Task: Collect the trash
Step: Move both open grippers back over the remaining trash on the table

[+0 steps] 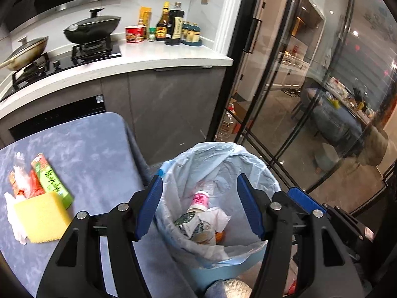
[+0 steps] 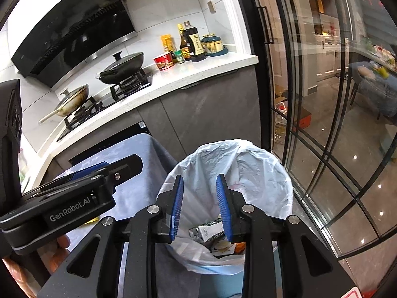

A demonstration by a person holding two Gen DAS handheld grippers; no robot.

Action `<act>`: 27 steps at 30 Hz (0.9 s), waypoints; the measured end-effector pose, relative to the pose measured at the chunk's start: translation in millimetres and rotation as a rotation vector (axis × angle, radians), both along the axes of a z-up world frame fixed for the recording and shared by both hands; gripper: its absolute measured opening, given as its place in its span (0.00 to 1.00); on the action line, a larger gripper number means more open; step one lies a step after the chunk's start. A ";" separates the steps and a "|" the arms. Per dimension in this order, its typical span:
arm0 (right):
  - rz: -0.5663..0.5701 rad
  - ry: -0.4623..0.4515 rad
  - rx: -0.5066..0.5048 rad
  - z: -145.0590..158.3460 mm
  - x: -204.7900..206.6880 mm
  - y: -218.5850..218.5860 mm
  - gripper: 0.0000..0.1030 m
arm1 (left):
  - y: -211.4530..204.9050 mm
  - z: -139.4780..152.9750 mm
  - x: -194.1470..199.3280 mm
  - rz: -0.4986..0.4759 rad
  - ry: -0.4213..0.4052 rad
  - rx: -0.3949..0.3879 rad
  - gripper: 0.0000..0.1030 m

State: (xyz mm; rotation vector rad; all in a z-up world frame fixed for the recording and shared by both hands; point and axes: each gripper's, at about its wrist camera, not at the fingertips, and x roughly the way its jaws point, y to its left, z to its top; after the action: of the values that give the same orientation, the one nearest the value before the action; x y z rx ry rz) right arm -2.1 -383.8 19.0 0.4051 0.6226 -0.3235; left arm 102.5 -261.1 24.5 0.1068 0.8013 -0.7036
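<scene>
Over the bin [image 1: 223,260] you hold both grippers, the left gripper [image 1: 199,206] spread wide and the right gripper [image 2: 199,208] a little apart, both empty; a bottle [image 1: 198,200] and papers lie inside, but a sponge [image 1: 41,219], box [image 1: 53,181] and wrappers [image 1: 23,181] wait on the table [image 1: 94,149].

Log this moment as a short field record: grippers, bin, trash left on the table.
left gripper: open, empty, over the bin
right gripper: open, empty, over the bin
bin: bag-lined, beside the table
in bin: bottle, carton, tissue
left on table: sponge, green box, red wrapper, tissue under the sponge
</scene>
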 end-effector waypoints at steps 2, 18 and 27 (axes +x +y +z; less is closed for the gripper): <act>0.014 -0.002 -0.004 2.5 0.6 8.5 0.27 | 10.3 1.8 -0.5 0.013 0.000 -0.003 0.57; 0.177 0.033 -0.007 -2.6 17.7 105.5 0.27 | 162.0 -16.3 8.9 0.232 0.042 0.030 0.57; 0.272 0.078 -0.006 -21.3 43.6 163.2 0.34 | 261.1 -38.9 14.0 0.392 0.073 0.059 0.64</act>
State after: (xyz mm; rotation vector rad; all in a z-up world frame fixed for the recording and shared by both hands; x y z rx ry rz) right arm 41.5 -220.6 -2.3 0.2986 0.7434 -0.0821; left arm 116.5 0.0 -14.4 -0.0243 0.8820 -0.3147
